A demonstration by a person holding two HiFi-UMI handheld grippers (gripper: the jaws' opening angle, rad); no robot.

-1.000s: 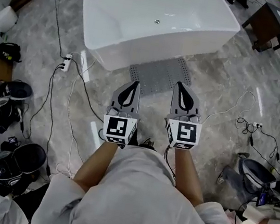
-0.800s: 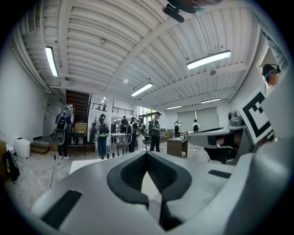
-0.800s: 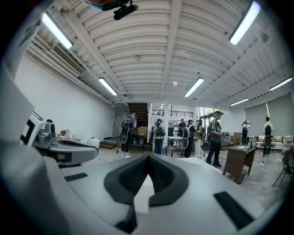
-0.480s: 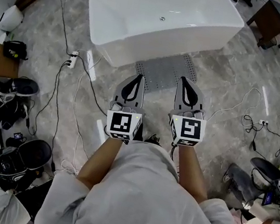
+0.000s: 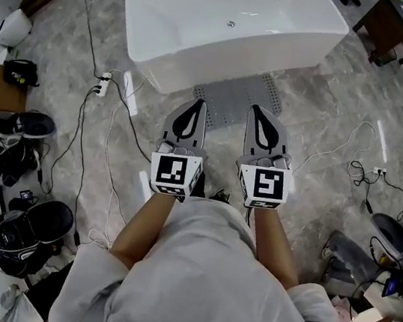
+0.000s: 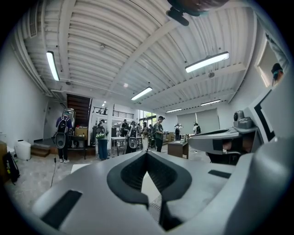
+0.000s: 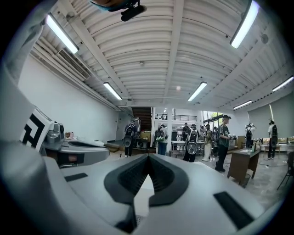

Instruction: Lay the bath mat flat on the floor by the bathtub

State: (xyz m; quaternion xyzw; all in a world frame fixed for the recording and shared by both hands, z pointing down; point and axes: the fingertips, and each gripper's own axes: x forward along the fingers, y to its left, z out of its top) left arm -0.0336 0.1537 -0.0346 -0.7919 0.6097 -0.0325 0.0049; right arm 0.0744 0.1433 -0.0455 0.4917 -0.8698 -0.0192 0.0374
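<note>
Left gripper [image 5: 199, 106]: jaws are pressing together, empty.
Right gripper [image 5: 255, 110]: jaws are pressing together, empty.
Bath mat [image 5: 234, 99]: lying flat just beyond both fingertips, beside the bathtub [image 5: 231, 25].

The person holds both grippers out in front of the body, side by side and level, pointing the same way. The left gripper [image 5: 201, 103] has its jaws pressed together at the tips with nothing between them. The right gripper [image 5: 255, 109] is closed and empty as well. Bare forearms, left forearm [image 5: 142, 224] and right forearm [image 5: 276, 244], run roughly parallel behind the marker cubes [image 5: 174, 174].
</note>
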